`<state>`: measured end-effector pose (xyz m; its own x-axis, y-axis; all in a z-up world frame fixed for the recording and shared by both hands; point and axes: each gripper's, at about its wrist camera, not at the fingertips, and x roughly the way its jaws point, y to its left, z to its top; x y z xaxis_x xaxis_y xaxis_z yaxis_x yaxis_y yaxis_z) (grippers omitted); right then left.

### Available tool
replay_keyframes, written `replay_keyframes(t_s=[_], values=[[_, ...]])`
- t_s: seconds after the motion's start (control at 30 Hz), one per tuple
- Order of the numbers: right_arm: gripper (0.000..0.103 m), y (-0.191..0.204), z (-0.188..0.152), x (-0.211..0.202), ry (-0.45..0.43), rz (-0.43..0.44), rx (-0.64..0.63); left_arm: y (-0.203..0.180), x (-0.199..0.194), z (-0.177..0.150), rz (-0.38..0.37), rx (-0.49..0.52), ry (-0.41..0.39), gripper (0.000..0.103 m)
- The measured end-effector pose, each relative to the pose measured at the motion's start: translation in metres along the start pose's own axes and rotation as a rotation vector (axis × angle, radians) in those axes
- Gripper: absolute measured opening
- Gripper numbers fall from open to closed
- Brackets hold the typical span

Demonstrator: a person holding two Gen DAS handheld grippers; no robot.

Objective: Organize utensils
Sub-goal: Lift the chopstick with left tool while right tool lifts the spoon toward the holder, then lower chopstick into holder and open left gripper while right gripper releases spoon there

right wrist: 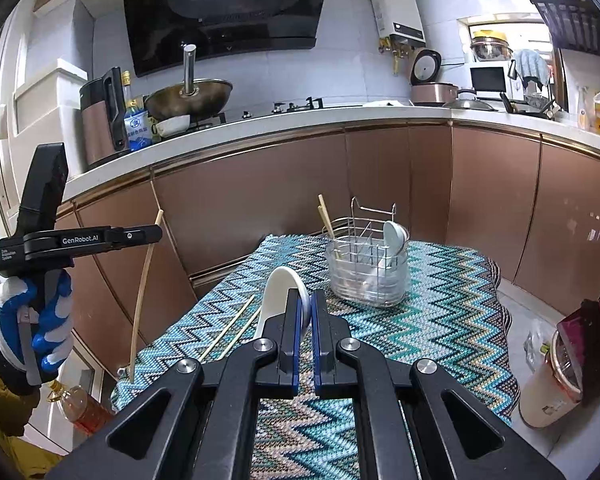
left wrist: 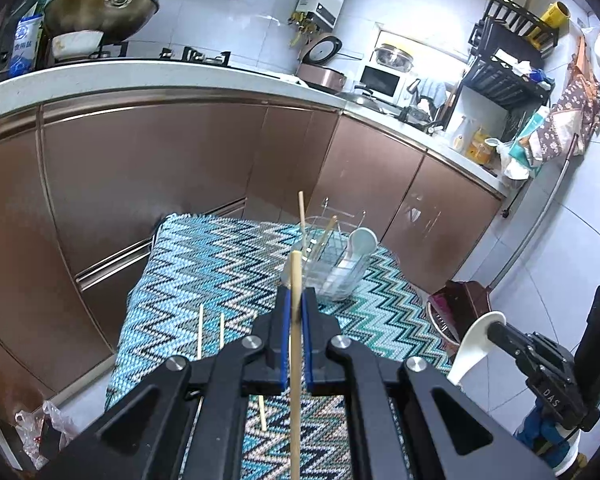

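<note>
Utensils were mid-transfer: left gripper [left wrist: 296,300] clamped a chopstick [left wrist: 296,360], right gripper [right wrist: 305,304] a white spoon [right wrist: 278,292]; next, lowering both into the holder [right wrist: 366,276].

Woven zigzag cloth [right wrist: 420,320], wooden chopstick [left wrist: 296,360], glossy white spoon [right wrist: 278,292], wire-and-clear-plastic caddy [right wrist: 366,264].

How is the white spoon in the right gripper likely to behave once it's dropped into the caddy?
The white spoon looks like glazed ceramic, so probably stiff, slippery and chippable. The right gripper pinches only its edge, so it may pivot. The wire utensil caddy seems light and could tip.
</note>
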<state>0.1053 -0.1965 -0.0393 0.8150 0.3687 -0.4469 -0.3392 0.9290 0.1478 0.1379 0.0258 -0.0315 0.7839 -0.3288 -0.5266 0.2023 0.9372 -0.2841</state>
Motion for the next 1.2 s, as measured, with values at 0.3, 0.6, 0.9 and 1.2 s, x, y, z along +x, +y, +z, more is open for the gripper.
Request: replay_keyframes(t_s=[0.3, 0.6, 0.9, 1.2], values=[[0.005, -0.021, 0.027, 0.016, -0.054, -0.049, -0.012, -0.017, 0.02, 0.04, -0.025, 0.024, -0.056, 0.005], [0.005, -0.049, 0.066, 0.051, -0.122, -0.102, -0.032, -0.038, 0.051, 0.104, -0.063, 0.011, -0.192, 0.005], [0.005, -0.074, 0.095, 0.096, -0.197, -0.163, -0.05, -0.057, 0.098, 0.152, -0.086, -0.052, -0.365, 0.005], [0.005, -0.094, 0.098, 0.148, -0.228, -0.227, -0.06, -0.065, 0.164, 0.151, 0.01, -0.05, -0.471, 0.005]])
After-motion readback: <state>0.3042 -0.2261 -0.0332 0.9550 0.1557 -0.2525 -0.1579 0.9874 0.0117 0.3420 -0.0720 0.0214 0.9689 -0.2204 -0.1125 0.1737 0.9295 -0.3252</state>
